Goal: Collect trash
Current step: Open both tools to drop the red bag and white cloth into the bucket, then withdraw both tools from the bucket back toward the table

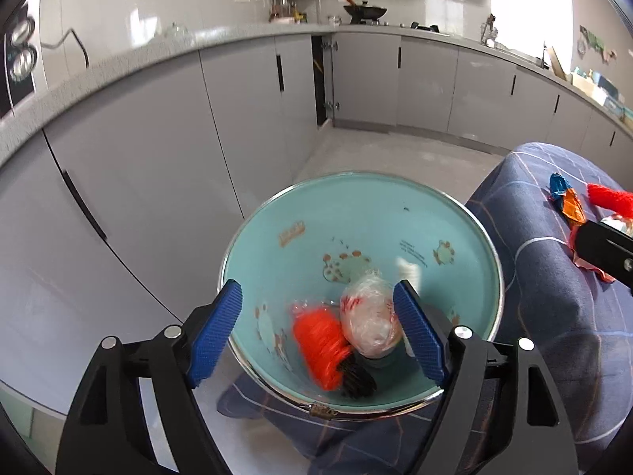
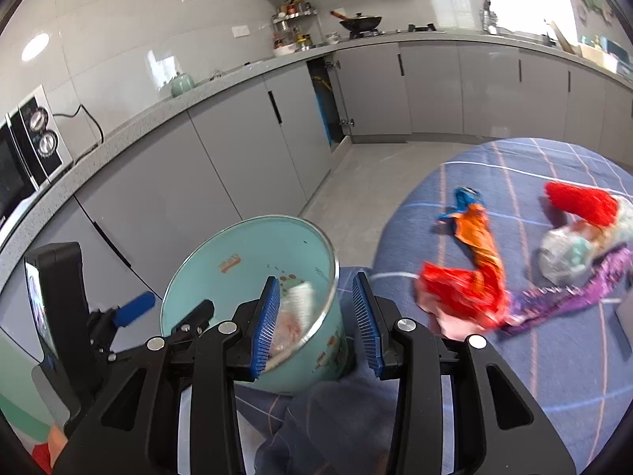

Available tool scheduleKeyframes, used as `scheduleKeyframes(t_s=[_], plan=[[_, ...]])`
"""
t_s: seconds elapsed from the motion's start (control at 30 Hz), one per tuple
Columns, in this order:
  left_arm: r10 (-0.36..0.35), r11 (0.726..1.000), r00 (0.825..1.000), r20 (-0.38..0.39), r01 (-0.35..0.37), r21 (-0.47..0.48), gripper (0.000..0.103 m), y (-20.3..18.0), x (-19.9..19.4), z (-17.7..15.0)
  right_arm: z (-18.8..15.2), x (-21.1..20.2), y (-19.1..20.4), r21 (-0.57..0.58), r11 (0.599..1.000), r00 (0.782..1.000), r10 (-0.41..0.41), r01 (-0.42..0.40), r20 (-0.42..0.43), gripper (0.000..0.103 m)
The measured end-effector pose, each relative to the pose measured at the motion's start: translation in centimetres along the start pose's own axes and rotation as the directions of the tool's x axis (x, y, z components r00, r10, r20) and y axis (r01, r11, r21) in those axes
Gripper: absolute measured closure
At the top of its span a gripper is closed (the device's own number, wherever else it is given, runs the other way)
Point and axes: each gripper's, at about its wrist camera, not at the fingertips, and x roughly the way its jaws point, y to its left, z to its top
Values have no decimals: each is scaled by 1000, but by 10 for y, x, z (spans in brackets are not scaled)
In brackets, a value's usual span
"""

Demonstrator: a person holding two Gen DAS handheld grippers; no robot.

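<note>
Left gripper (image 1: 318, 330) spread wide above teal bin (image 1: 415, 213), clutching nothing. Right gripper (image 2: 318, 324) apart, empty; wrappers (image 2: 480, 261) on surface to its right.

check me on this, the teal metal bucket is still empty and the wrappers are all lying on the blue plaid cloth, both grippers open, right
Not quite. The teal metal bucket is not empty: the left wrist view shows an orange-red ridged piece and a crumpled clear plastic ball inside it. The rest holds: more wrappers, like the long orange and red foil wrapper, lie on the blue plaid cloth, and the left gripper and right gripper are open.
</note>
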Motion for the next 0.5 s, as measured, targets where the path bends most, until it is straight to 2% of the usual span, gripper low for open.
scheduleKeyframes(t_s=[0.07, 0.17, 0.23, 0.5], plan=[[-3, 1000, 1000, 7, 3, 7, 25, -4, -4, 0, -4, -11, -7, 3, 1000, 1000, -15, 15, 19, 59], [-8, 1000, 1000, 20, 7, 15, 24, -8, -12, -3, -10, -24, -14, 6, 1000, 999, -28, 28, 33, 59], [-5, 1000, 1000, 27, 4, 22, 19, -10, -18, -6, -13, -31, -19, 16, 999, 999, -30, 30, 39, 58], [-28, 999, 998, 62, 26, 44, 16, -24, -44, -10, -21, -54, -28, 23, 999, 997, -44, 42, 67, 58]])
